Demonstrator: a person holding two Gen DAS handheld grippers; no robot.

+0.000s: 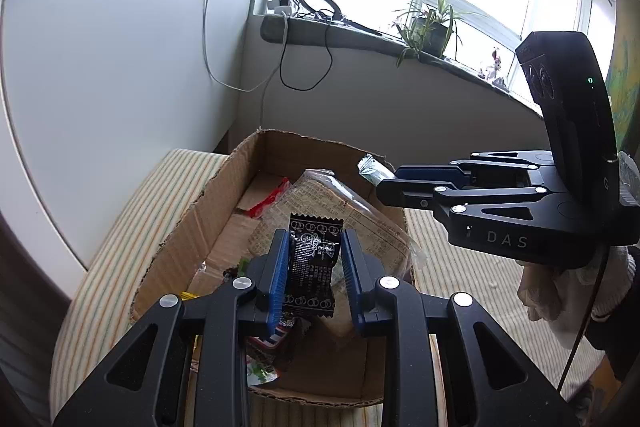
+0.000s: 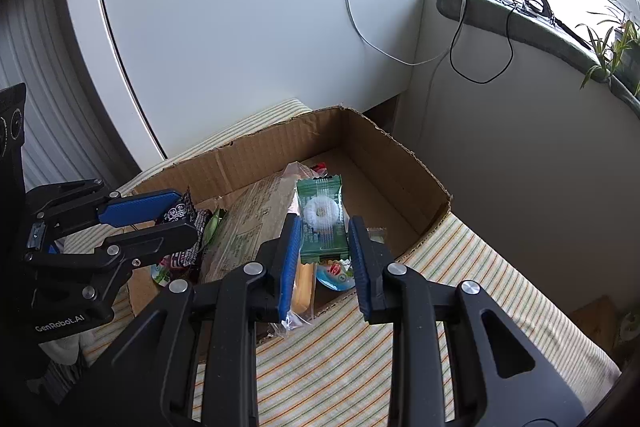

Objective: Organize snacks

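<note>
Over the cardboard box [image 1: 224,187] on a striped cloth [image 1: 120,219], the left gripper [image 1: 314,267] pinches a black packet [image 1: 310,267] between its blue pads, held above the snacks already dropped in. To its right, the right gripper [image 2: 325,259] is closed on a green packet [image 2: 322,223] over the box's near edge, apparently poised so both can be released inside.

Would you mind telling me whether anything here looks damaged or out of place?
The cardboard box has ragged, torn top edges, as if its flaps were ripped off. A clear-wrapped snack pokes out over its near edge. Otherwise nothing stands out.
</note>
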